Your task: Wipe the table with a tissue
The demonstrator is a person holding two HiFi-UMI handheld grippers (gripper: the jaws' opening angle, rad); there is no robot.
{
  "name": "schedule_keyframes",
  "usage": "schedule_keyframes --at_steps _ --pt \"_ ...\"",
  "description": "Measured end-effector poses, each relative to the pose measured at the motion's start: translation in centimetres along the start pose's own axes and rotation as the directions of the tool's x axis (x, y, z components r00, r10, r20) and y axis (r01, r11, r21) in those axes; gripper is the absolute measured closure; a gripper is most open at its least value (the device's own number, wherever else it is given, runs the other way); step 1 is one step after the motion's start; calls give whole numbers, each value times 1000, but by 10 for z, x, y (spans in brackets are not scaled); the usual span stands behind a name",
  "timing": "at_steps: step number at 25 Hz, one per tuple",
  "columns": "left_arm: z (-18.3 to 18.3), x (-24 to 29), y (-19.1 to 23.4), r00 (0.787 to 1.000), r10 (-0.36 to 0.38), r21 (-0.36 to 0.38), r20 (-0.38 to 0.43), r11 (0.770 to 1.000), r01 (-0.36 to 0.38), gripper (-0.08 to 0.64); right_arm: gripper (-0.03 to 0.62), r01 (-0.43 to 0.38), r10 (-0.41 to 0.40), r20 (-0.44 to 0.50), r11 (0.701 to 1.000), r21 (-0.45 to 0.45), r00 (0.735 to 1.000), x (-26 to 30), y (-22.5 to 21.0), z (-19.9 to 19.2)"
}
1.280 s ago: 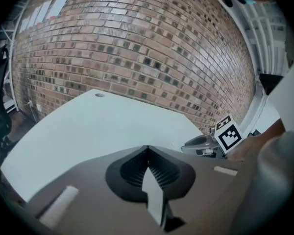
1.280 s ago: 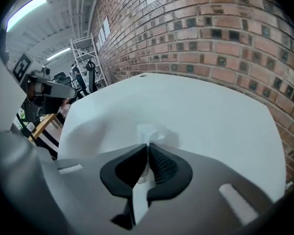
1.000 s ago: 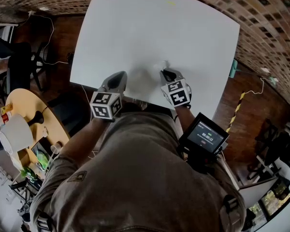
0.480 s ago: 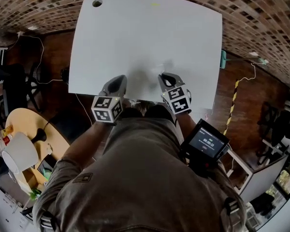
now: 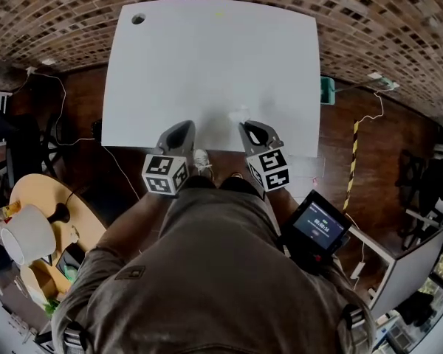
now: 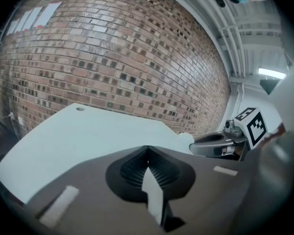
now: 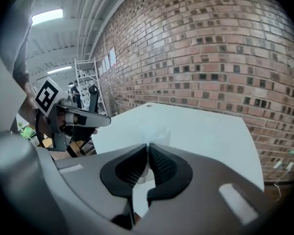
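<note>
The tissue (image 5: pixel 240 115) sat at the table's (image 5: pixel 207 57) near edge
The right gripper (image 5: pixel 245 126) pinched it tight; the left gripper (image 5: pixel 184 126) was closed — empty. It seemed best to press flat and sweep slowly.

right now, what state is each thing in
left gripper: fingers shut, empty
right gripper: fingers shut on tissue
tissue: crumpled, pinched, over the table's near edge
table: white top, hole at far left corner
</note>
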State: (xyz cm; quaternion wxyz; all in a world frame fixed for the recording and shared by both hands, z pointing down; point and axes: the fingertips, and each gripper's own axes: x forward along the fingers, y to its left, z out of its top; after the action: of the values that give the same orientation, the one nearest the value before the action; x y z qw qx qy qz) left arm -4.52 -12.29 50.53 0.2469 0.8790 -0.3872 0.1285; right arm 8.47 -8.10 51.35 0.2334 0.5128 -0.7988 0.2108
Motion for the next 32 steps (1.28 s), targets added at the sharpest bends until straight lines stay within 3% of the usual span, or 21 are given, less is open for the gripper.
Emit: schedule_keyframes --at_steps 5,16,32 --pt "-9 -25 -34 998 42 -3 41 999 -42 558 565 -25 26 79 1000 -13 997 -42 5 -5" --pt "-34 -84 -103 988 107 -17 115 994 -106 558 565 -80 83 162 997 -22 983 -123 19 -34" --pt "-27 -104 -122 989 25 11 145 1000 -27 558 565 -42 41 220 999 2 975 -156 50 -26"
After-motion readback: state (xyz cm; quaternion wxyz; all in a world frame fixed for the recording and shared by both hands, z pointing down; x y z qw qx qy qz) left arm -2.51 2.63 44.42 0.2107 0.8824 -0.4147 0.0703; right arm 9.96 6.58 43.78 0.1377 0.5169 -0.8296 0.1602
